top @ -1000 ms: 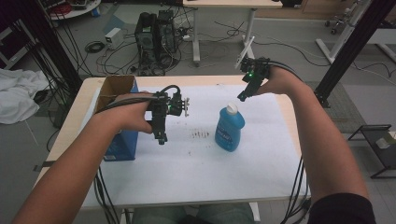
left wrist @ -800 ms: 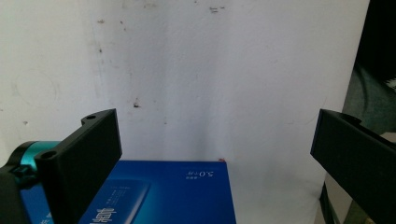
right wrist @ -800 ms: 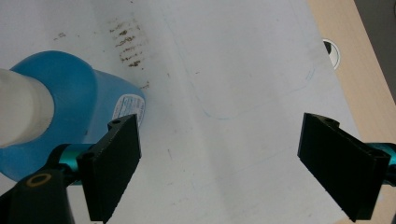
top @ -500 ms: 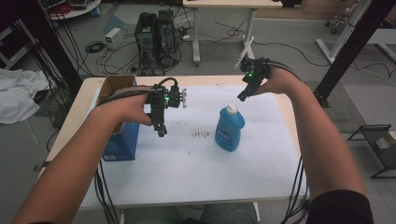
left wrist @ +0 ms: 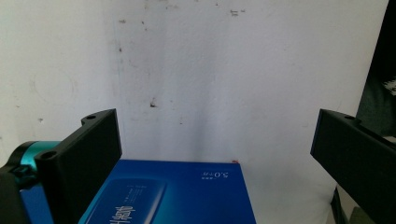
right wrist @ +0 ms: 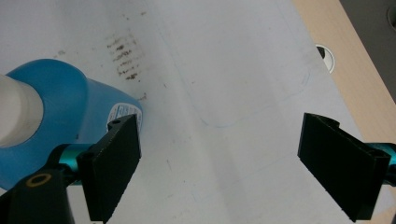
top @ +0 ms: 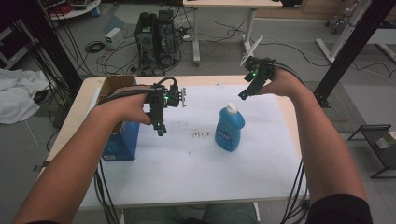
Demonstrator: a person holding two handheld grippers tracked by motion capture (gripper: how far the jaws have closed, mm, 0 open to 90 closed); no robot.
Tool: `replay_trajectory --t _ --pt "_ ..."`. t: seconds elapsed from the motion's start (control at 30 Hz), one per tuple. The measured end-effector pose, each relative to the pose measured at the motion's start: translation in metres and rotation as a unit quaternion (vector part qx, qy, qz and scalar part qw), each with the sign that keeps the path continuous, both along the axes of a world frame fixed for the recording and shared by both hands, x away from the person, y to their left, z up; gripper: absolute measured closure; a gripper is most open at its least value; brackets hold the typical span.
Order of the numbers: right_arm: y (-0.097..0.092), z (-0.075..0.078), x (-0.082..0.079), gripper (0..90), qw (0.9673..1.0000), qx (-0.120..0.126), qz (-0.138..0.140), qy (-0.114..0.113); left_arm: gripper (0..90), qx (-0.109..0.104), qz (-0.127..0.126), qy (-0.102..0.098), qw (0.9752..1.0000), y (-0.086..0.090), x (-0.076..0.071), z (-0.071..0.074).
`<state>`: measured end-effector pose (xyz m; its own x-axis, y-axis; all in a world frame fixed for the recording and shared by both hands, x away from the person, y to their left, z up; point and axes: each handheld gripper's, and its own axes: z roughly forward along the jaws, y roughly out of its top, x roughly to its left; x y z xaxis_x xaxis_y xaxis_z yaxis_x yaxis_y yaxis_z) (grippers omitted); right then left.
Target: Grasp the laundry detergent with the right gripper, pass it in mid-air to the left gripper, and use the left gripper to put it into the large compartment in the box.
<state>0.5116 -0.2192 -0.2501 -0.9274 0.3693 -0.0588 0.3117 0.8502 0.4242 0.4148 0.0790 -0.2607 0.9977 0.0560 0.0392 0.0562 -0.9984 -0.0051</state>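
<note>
Both hand-held grippers gape: left [top: 160, 129] beside glossy blue box [top: 122, 140], right [top: 243, 95] above rounded plastic bottle [top: 229, 128].

- The blue bottle [top: 229, 129] looks like glossy plastic, with a smooth white cap.
- The blue box [top: 122, 140] is printed card, faintly shiny.
- The white sheet [top: 196, 158] is matt and paper-like, smudged with dark marks.
- The table [top: 292, 112] edge shows pale wood.
- Both grippers' jaws are matt black, ridged plastic.
</note>
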Motion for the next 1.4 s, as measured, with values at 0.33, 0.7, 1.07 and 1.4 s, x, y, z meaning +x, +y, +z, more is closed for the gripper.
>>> replay_trajectory --t 0.33,0.7,1.07,1.4 --pt "-0.033 -0.014 -0.02 12.4 0.9959 0.085 -0.03 -0.01 1.7 -0.005 -0.007 -0.003 1.0 0.0 -0.002 -0.002" --pt "-0.077 -0.035 -0.06 12.4 0.9889 0.136 -0.053 -0.029 1.7 -0.019 -0.01 -0.007 0.9997 0.002 -0.007 0.001" --pt "-0.088 -0.075 -0.106 12.3 0.9836 0.17 -0.043 -0.042 1.7 -0.026 -0.018 -0.014 0.9994 0.003 -0.012 0.004" --pt "-0.072 -0.115 -0.119 12.3 0.9799 0.191 -0.042 -0.037 1.7 -0.023 -0.023 -0.018 0.9993 0.001 -0.015 0.004"
